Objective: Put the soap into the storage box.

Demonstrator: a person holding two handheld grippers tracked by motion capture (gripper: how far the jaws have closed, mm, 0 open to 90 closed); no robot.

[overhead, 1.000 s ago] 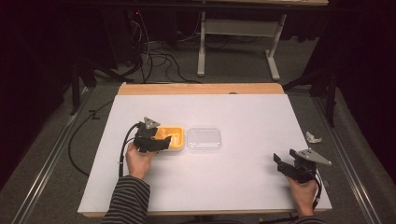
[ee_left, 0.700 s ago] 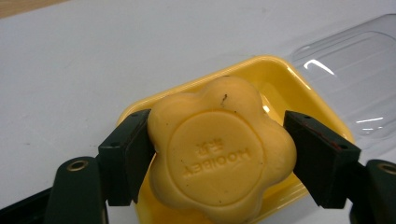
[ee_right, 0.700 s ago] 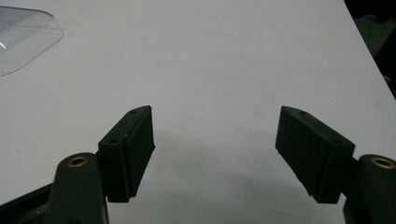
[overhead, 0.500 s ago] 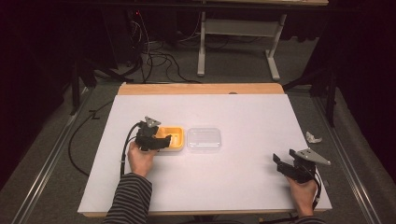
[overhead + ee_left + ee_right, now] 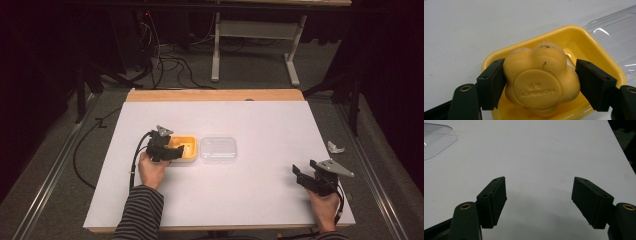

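Note:
A yellow flower-shaped block (image 5: 541, 82) with a stamped round face rests in a shallow yellow tray (image 5: 564, 28). My left gripper (image 5: 540, 82) is open, its jaws standing on either side of the block at full width. From above, the left gripper (image 5: 172, 150) is over the near-left end of the tray (image 5: 189, 150). My right gripper (image 5: 302, 176) is open near the table's front right corner, with bare white table between its fingertips (image 5: 496, 195).
A clear plastic lid (image 5: 218, 149) lies flat just right of the tray; it also appears as the lid (image 5: 436, 140) far off to the left. A crumpled white scrap (image 5: 335, 147) lies off the table's right edge. A black cable (image 5: 134, 162) trails from the left gripper.

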